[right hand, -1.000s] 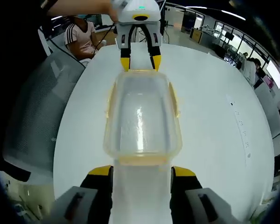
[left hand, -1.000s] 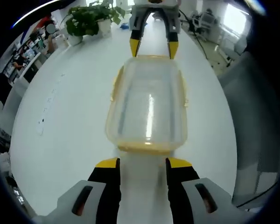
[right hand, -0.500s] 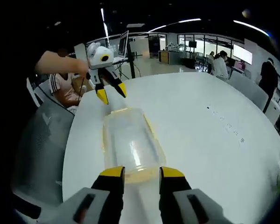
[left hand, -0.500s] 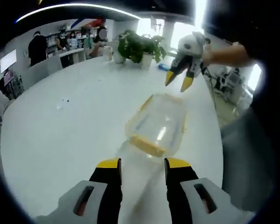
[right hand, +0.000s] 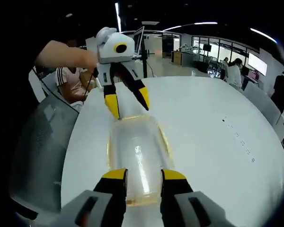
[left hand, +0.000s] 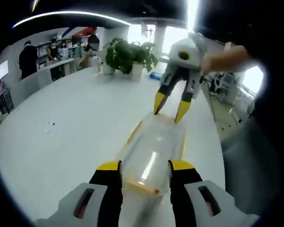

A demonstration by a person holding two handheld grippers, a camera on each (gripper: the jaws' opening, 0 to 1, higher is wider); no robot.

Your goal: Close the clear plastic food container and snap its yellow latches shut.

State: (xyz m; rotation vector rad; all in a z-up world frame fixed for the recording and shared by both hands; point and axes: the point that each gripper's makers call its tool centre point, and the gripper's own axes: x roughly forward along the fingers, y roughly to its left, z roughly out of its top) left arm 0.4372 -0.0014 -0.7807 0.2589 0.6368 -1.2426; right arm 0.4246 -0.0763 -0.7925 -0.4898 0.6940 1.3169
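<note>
— What do we list, left to right from the container?

— White table: clear plastic food container lying on it, lid seated, yellow latches along its edges. Left gripper: jaws apart, over the near end. Right gripper: jaws apart, over the opposite end.

— And the step?

— We judge the latching is in hand: we should press each latch squarely while the other gripper steadies the box.

— Orientation?

— Long axis runs from one gripper to the other, short ends facing them.
</note>
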